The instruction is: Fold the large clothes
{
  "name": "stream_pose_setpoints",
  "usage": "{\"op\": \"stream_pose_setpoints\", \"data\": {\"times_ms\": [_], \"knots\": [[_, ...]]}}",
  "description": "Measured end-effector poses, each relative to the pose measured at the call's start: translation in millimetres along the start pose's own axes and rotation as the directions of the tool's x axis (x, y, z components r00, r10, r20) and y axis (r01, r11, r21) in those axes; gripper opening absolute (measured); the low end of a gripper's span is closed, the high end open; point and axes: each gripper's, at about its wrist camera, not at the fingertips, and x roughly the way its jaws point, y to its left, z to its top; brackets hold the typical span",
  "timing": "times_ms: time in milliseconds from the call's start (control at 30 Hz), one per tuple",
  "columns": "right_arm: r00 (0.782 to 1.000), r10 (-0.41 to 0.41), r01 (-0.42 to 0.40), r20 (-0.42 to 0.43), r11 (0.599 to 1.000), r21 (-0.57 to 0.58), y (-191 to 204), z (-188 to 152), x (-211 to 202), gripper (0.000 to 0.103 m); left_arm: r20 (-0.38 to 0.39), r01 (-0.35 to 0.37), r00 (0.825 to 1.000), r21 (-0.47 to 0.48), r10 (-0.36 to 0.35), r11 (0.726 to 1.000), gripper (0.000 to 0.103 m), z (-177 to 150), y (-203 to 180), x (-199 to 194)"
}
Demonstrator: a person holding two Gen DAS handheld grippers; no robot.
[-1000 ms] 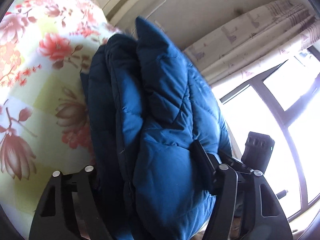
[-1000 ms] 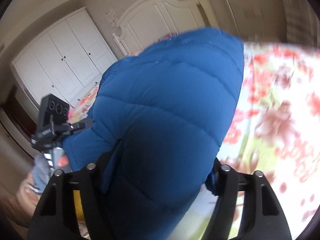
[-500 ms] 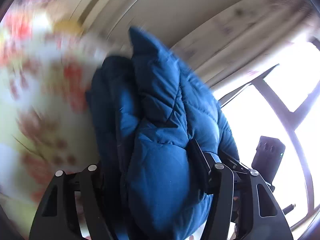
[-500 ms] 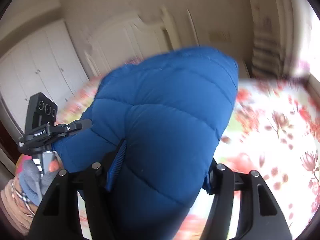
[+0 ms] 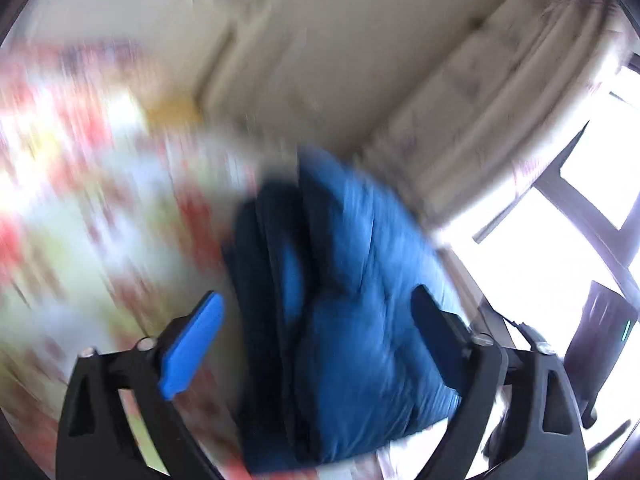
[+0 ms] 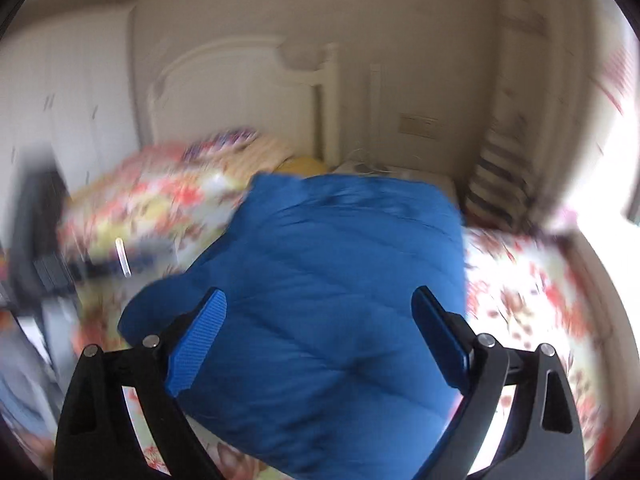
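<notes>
A blue quilted puffer jacket [image 5: 352, 320] is folded into a thick bundle and lies on the floral bedspread [image 5: 80, 208]. It fills the middle of the right wrist view [image 6: 332, 300] too. My left gripper [image 5: 316, 324] is open, its jaws spread wide on either side of the bundle's near edge. My right gripper [image 6: 320, 320] is open as well, with the bundle between and beyond its blue fingertips [image 6: 200, 336]. Both views are blurred by motion.
A white headboard [image 6: 240, 88] and wardrobe [image 6: 60, 100] stand behind the bed. Curtains [image 5: 500, 92] and a bright window [image 5: 540, 240] are on the right. The other gripper shows dark at the edge [image 5: 600, 340] of the left wrist view.
Both grippers have opened and let go of the jacket bundle. The bundle now rests on the bed and sits farther from both cameras, which have swung upward.
</notes>
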Motion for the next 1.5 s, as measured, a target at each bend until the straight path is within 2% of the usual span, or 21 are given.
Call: {"op": "stream_pose_setpoints", "data": {"times_ms": [33, 100, 133, 167, 200, 267, 333, 433, 500, 533, 567, 600, 633, 700, 1000, 1167, 1200, 1267, 1333, 1433, 1500], "knots": [[1.000, 0.004, -0.005, -0.006, 0.999, -0.031, 12, 3, 6, 0.093, 0.043, -0.019, 0.999, 0.054, 0.017, 0.998, 0.089, 17, -10, -8], [1.000, 0.001, -0.003, -0.021, 0.993, -0.116, 42, 2, 21, 0.093, 0.044, -0.048, 0.998, 0.137, 0.043, 0.989, 0.098, 44, -29, -3], [0.999, -0.006, -0.001, -0.038, 0.986, -0.164, 58, 0, 28, 0.086, 0.005, -0.049, 0.999, 0.183, 0.049, 0.982, 0.099, 57, -40, 8], [0.999, -0.006, -0.005, -0.052, 0.976, -0.219, 75, -7, 35, 0.070, -0.050, -0.057, 0.996, 0.232, 0.070, 0.971, 0.099, 71, -53, 27], [0.998, -0.007, -0.008, -0.056, 0.966, -0.257, 87, -11, 38, 0.062, -0.073, -0.064, 0.994, 0.266, 0.086, 0.962, 0.099, 77, -61, 40], [0.997, -0.059, 0.037, -0.051, 0.933, -0.359, 118, -29, 38, 0.056, -0.127, -0.062, 0.986, 0.332, 0.110, 0.941, 0.099, 84, -76, 73], [0.994, -0.093, 0.062, -0.051, 0.904, -0.424, 128, -47, 33, 0.056, -0.195, -0.054, 0.972, 0.363, 0.133, 0.930, 0.099, 85, -84, 113], [0.995, -0.030, -0.008, -0.092, 0.919, -0.394, 115, -51, 29, 0.056, -0.256, -0.072, 0.951, 0.358, 0.172, 0.931, 0.099, 77, -77, 156], [0.994, -0.005, -0.038, -0.109, 0.921, -0.389, 113, -51, 28, 0.056, -0.286, -0.173, 0.910, 0.394, 0.300, 0.902, 0.099, 58, -58, 191], [0.994, 0.001, -0.043, -0.108, 0.919, -0.391, 107, -55, 25, 0.056, -0.321, -0.183, 0.893, 0.382, 0.315, 0.906, 0.099, 48, -43, 204], [0.994, 0.003, -0.045, -0.105, 0.916, -0.399, 109, -58, 26, 0.056, -0.374, -0.125, 0.901, 0.262, 0.220, 0.957, 0.099, 45, -18, 212], [0.995, 0.002, -0.044, -0.102, 0.914, -0.403, 109, -60, 28, 0.056, -0.403, -0.094, 0.903, 0.157, 0.150, 0.983, 0.099, 46, 0, 214], [0.995, 0.009, -0.047, -0.096, 0.914, -0.404, 109, -62, 29, 0.056, -0.409, -0.079, 0.905, 0.101, 0.114, 0.992, 0.099, 46, 12, 212], [0.996, 0.029, -0.060, -0.086, 0.918, -0.393, 105, -66, 26, 0.057, -0.381, -0.080, 0.918, 0.094, 0.110, 0.992, 0.099, 41, 19, 203], [0.996, 0.040, -0.066, -0.077, 0.926, -0.372, 97, -65, 20, 0.059, -0.344, -0.101, 0.929, 0.110, 0.133, 0.989, 0.099, 39, 15, 202], [0.997, 0.011, -0.038, -0.077, 0.932, -0.361, 103, -66, 23, 0.062, -0.316, -0.141, 0.935, 0.087, 0.162, 0.986, 0.099, 42, 19, 189], [0.997, -0.002, -0.024, -0.071, 0.930, -0.366, 105, -66, 22, 0.062, -0.299, -0.180, 0.935, 0.073, 0.193, 0.981, 0.099, 44, 22, 179], [0.998, -0.014, -0.011, -0.064, 0.928, -0.373, 108, -68, 11, 0.064, -0.224, -0.242, 0.944, 0.035, 0.243, 0.970, 0.099, 49, 26, 151], [0.997, 0.024, -0.052, -0.077, 0.926, -0.374, 112, -74, -11, 0.082, -0.054, -0.316, 0.948, -0.028, 0.314, 0.948, 0.099, 53, 29, 97], [0.999, 0.036, -0.046, -0.034, 0.934, -0.353, 105, -83, -51, 0.082, 0.094, -0.325, 0.939, -0.068, 0.330, 0.943, 0.099, 45, 25, 30], [0.998, 0.060, -0.055, 0.014, 0.966, -0.253, 83, -87, -84, 0.082, 0.157, -0.351, 0.924, -0.012, 0.348, 0.936, 0.099, 29, 10, -15]]}}
